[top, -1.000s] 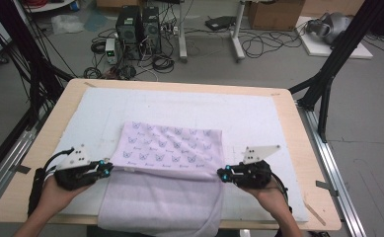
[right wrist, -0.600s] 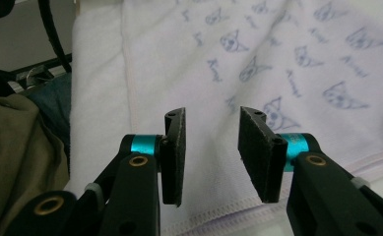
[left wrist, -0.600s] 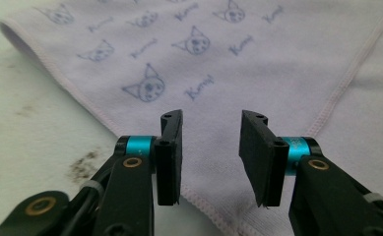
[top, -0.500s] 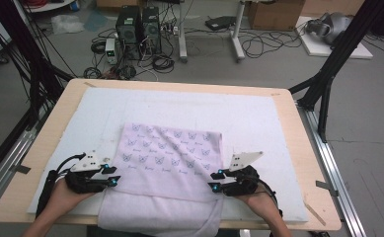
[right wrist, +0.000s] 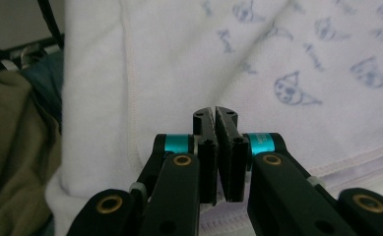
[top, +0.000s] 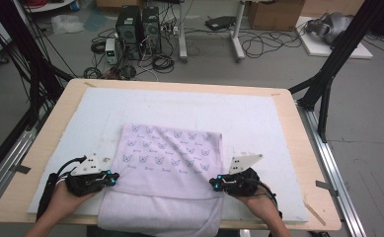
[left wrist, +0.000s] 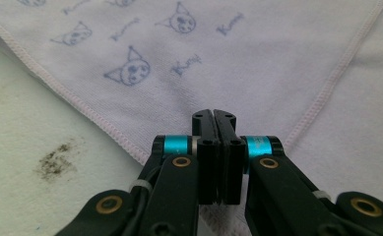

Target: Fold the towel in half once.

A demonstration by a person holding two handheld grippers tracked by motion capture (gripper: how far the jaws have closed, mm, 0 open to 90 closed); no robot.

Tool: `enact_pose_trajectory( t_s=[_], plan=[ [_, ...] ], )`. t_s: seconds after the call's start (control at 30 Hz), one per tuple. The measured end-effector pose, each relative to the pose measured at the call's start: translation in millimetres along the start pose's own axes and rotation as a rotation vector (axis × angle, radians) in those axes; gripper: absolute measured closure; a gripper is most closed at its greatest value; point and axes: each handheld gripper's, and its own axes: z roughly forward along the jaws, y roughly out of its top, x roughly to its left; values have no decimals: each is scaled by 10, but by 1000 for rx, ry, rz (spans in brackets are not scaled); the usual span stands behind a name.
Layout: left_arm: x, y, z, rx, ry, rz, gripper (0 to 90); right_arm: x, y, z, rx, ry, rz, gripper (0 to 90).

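The lilac towel [left wrist: 189, 64] carried a repeated print of small cat-like faces, each paired with a short blue handwritten word. Just beyond the closed jaws of the left gripper [left wrist: 213, 115], the nearest word looked like "Kuromi", though the letters were too soft to be sure. Ahead and to the right of the right gripper [right wrist: 214, 112], the same words on the towel were blurred past reading. A tiny marking on that gripper's cyan sleeve [right wrist: 260, 142], right of its jaws, was too small to read.
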Motion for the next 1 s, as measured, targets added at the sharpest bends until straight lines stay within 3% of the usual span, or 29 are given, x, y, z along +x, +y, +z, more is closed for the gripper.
enact_pose_trajectory(
  t_s=[0.13,0.27,0.4,0.5,0.6,0.7,0.9,1.0],
  plan=[
    [-74,47,-151,-36,2,3,880,57,68,-146,-60,5,-9,879],
    [-221,30,-344,-62,-8,9,879,195,64,-256,-68,19,-24,879],
    [-355,-17,-425,-63,-31,26,877,353,-29,-316,-75,58,-22,875],
    [-320,2,-400,-65,-22,23,791,342,-50,-296,-66,64,-3,774],
    [-208,63,-355,-86,9,11,698,186,8,-286,-92,45,20,686],
    [-40,167,-254,-99,49,-8,654,-42,107,-236,-70,-23,27,631],
    [391,378,54,-89,96,-57,617,-566,287,-121,-44,-150,78,571],
    [626,493,260,-77,119,-85,580,-786,351,-50,-31,-186,92,542]
  ],
)
